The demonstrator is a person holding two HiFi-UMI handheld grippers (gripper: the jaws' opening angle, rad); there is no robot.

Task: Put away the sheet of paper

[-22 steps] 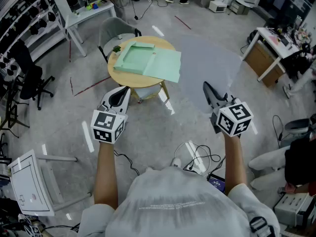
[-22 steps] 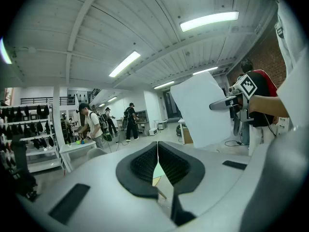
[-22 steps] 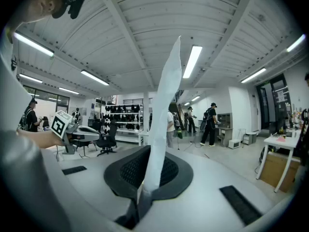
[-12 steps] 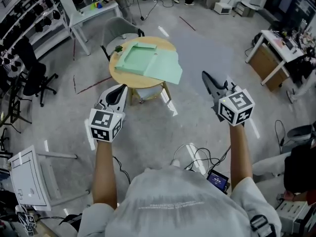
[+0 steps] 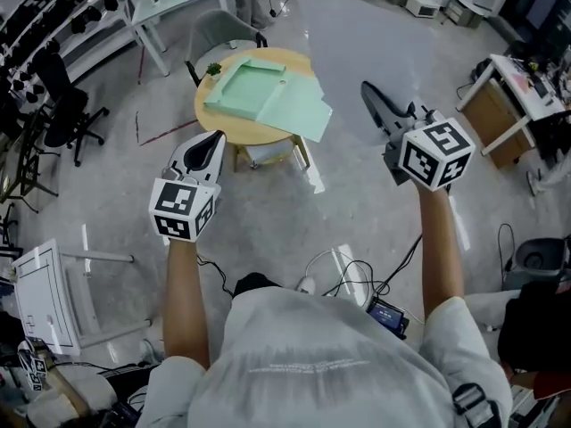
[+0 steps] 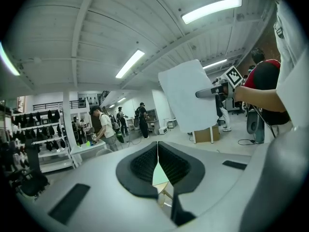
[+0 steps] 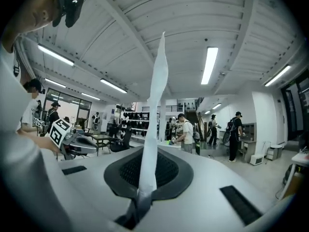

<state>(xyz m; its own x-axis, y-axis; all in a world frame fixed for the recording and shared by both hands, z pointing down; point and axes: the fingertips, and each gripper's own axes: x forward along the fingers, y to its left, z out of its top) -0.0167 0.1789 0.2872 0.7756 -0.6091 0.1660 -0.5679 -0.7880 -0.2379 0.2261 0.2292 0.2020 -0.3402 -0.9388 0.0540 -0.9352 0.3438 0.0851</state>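
Sheet of paper [image 7: 155,110] pinched edge-on in closed right gripper [image 5: 373,103]; left gripper [image 5: 212,143] shut on nothing; open green folder [image 5: 268,96] upper centre on round table [image 5: 219,125]; filing not yet done.

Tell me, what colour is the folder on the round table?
The folder is light green, seen best in the head view.

a lab-like workshop: racks of gear [image 5: 49,12], work desks [image 5: 522,71], loose cables [image 5: 357,279] on a bare grey floor [image 5: 357,69].
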